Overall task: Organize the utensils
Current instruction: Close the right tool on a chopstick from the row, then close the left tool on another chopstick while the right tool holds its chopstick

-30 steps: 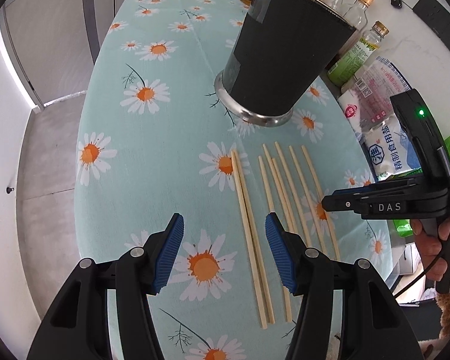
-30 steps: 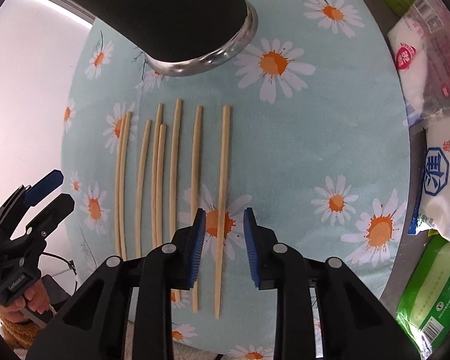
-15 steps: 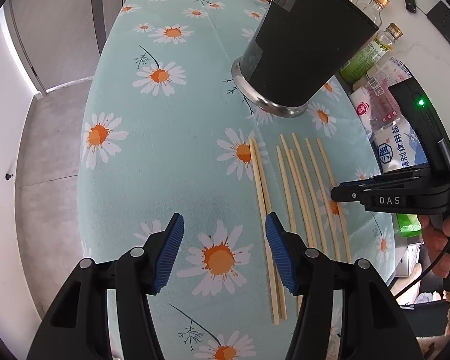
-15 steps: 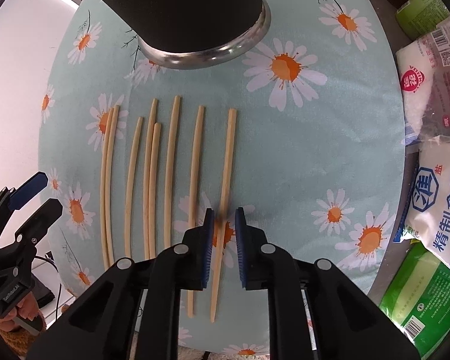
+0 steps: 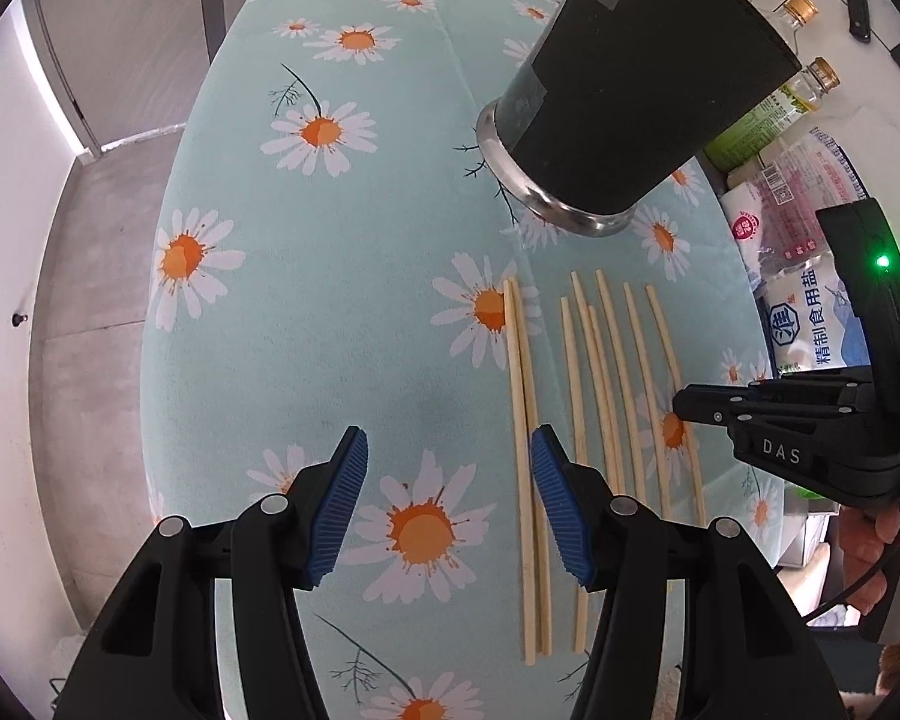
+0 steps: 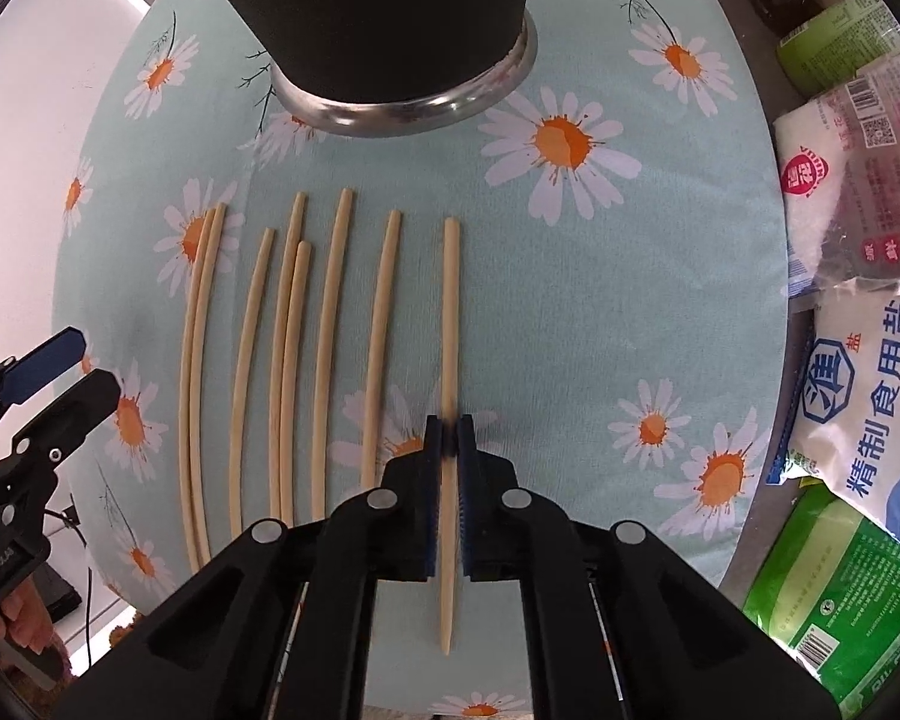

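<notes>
Black holder (image 6: 384, 30) stands just behind the chopstick row (image 6: 288, 348) on the daisy table (image 6: 600, 300) (salt bags (image 6: 858, 408) at its right edge). R hand-held gripper (image 6: 448, 438) just closed, clamped on rightmost chopstick (image 6: 450, 312); L hand-held gripper (image 5: 447, 468) apart, empty.

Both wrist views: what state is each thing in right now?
Right gripper: has just been closing, now shut on the rightmost chopstick.
Left gripper: open, empty, above the cloth.
Other chopsticks: lying flat in a row.
Black holder: upright.
</notes>
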Demonstrator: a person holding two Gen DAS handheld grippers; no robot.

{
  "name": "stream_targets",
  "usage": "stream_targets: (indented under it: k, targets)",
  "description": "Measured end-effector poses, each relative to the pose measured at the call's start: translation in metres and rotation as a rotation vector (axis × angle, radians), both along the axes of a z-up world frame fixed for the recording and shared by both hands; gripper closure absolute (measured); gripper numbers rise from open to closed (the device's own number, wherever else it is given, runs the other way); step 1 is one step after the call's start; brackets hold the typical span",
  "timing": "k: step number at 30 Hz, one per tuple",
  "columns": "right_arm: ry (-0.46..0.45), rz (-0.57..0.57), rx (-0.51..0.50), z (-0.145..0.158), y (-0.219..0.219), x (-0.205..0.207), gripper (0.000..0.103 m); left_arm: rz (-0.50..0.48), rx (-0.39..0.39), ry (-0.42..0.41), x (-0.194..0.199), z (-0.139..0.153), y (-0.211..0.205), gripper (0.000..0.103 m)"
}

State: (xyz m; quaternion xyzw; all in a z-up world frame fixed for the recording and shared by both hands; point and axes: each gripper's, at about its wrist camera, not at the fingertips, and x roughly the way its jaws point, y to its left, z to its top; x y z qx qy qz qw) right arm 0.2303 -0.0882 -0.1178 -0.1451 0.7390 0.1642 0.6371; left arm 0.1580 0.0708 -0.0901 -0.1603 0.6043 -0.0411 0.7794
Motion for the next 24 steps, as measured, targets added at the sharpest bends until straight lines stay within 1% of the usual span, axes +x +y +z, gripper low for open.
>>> stream_targets:
  k: [2,5,7,10,12,14,17,18,19,20,24]
  targets:
    - [0.024,-0.014,0.032,0.001,-0.007,0.001,0.097,0.012,0.007,0.019,0.003,-0.003,-0.002,0.048]
    - [0.03,-0.036,0.087,0.007,-0.02,0.006,0.097,0.039,0.021,0.058,0.007,-0.008,-0.005,0.048]
    - [0.04,-0.052,0.124,0.01,-0.029,0.008,0.097,0.042,0.01,0.08,0.007,-0.011,-0.007,0.049]
    - [0.051,-0.054,0.161,0.015,-0.037,0.007,0.097,0.042,0.027,0.1,0.01,-0.012,-0.012,0.05]
    - [0.062,-0.05,0.193,0.02,-0.043,0.005,0.097,0.031,0.017,0.124,0.013,-0.015,-0.018,0.05]
    - [0.061,-0.043,0.21,0.028,-0.048,0.004,0.097,0.02,0.037,0.148,0.018,-0.019,-0.024,0.05]
    - [0.059,-0.033,0.232,0.03,-0.056,0.007,0.097,0.005,0.071,0.159,0.022,-0.02,-0.032,0.05]
    - [0.059,-0.033,0.236,0.032,-0.06,0.007,0.097,0.003,0.083,0.167,0.024,-0.021,-0.034,0.053]
    - [0.06,-0.033,0.243,0.034,-0.063,0.008,0.097,0.001,0.094,0.174,0.025,-0.021,-0.035,0.058]
    - [0.059,-0.033,0.247,0.036,-0.065,0.009,0.097,0.001,0.099,0.179,0.026,-0.021,-0.037,0.06]
    - [0.064,-0.038,0.261,0.038,-0.076,0.015,0.097,-0.017,0.131,0.2,0.026,-0.022,-0.043,0.062]
